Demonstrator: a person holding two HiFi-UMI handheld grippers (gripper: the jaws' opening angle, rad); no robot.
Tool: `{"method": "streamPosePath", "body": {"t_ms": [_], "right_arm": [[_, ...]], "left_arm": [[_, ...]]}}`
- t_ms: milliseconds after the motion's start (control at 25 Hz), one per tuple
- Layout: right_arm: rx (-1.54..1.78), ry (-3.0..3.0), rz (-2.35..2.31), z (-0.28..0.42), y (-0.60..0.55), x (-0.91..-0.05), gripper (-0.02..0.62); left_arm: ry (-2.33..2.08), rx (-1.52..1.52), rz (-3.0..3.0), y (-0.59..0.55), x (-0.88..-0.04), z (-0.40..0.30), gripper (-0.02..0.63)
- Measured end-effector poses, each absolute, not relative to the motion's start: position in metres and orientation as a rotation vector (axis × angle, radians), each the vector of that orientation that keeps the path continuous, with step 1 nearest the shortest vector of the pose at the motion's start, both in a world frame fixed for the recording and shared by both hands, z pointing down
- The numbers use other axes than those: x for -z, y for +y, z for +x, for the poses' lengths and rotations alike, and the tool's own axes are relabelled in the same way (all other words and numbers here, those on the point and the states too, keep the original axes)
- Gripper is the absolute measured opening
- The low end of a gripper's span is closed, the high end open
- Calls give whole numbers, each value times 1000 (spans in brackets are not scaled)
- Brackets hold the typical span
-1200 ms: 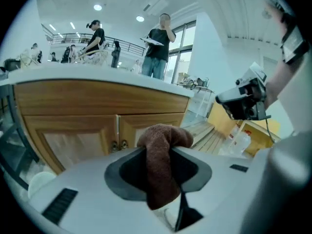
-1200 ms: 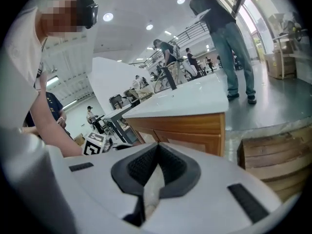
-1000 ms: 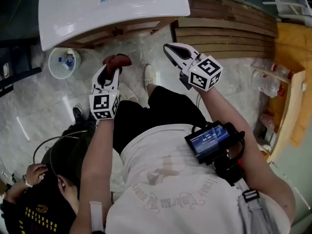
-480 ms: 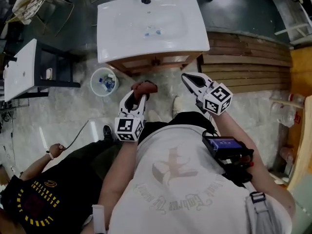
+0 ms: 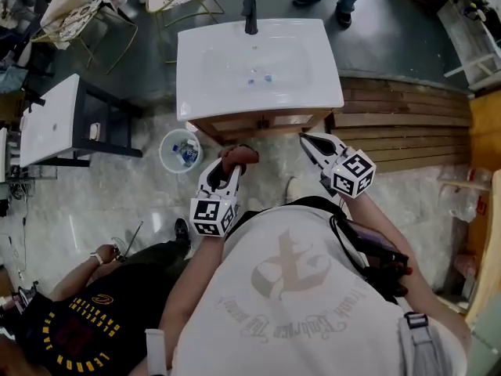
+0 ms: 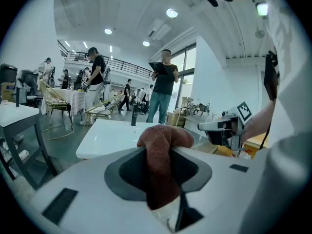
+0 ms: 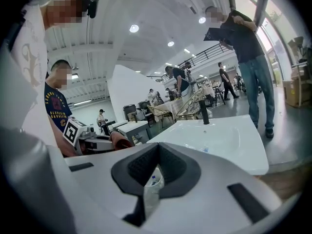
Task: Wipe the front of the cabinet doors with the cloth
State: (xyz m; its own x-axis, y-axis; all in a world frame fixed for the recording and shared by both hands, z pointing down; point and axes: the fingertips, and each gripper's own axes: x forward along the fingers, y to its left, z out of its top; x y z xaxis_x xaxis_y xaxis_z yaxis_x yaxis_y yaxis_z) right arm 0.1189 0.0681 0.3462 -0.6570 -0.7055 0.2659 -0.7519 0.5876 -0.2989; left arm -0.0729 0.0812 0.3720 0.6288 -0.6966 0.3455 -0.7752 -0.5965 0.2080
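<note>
Cloth (image 5: pixel 237 156) is pinched in the left gripper (image 5: pixel 228 169), just short of the cabinet doors (image 5: pixel 258 122) ahead. Right gripper (image 5: pixel 311 142), jaws together on nothing, is held level alongside, with bare floor (image 5: pixel 270 167) between them.

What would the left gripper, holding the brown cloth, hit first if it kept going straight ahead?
Probably the white basin's front edge: the left gripper, shut on the cloth, points at it, with the wooden cabinet doors just beneath. Height is unclear, so either could come first.

Bright ceiling lamps (image 6: pixel 171 12) light sharp views; fisheye bends the edges.
</note>
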Motion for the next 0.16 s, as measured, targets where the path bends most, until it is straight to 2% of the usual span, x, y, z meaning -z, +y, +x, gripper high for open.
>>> {"method": "streamPosePath", "body": {"t_ms": [160], "right_arm": [[-584, -2679, 1245, 121, 72, -344, 12]], "left_arm": [[-1167, -317, 2533, 81, -366, -69, 135]]}}
